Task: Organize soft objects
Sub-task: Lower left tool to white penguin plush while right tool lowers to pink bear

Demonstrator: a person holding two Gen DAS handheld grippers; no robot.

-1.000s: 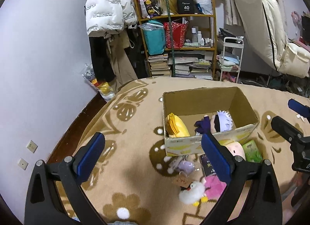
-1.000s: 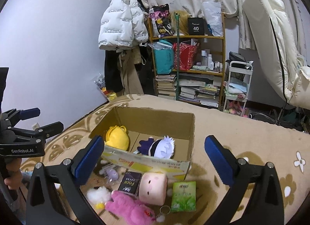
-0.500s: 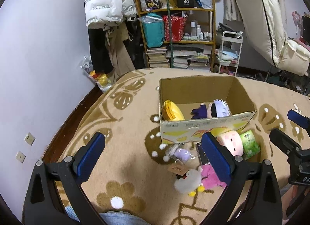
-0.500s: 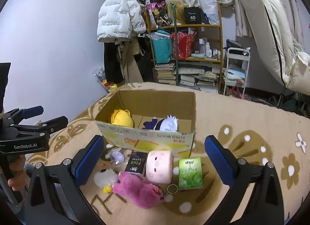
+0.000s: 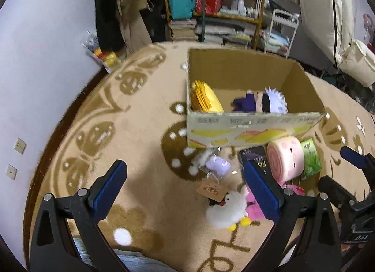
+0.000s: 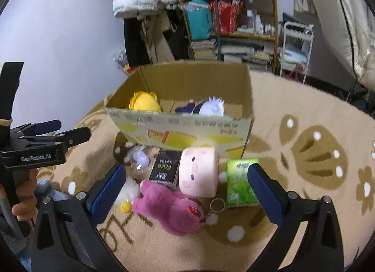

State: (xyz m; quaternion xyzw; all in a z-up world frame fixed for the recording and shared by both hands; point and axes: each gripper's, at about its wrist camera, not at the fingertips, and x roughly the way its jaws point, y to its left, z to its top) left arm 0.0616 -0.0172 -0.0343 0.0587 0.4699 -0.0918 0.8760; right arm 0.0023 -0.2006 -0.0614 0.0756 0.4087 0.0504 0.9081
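Carpet [image 5: 140,131]: cardboard box [image 6: 182,134] holds yellow plush [image 6: 145,102], white-haired doll [image 5: 264,103].

**Soft toys: two boxed, rest on rug**

Cardboard box [image 6: 187,131] upright, open; yellow plush [image 6: 145,102] left, white-haired doll [image 6: 212,106] lying right. Before it: pink cube plush [image 6: 198,174], magenta bear [image 6: 173,209], white chick [image 5: 226,209], lilac plush [image 5: 218,165].

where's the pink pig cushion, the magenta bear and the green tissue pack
pink pig cushion [image 6: 198,172]: right wrist view, on its face.
magenta bear [image 6: 174,208]: right wrist view, on its body.
green tissue pack [image 6: 239,183]: right wrist view, on its printed top.
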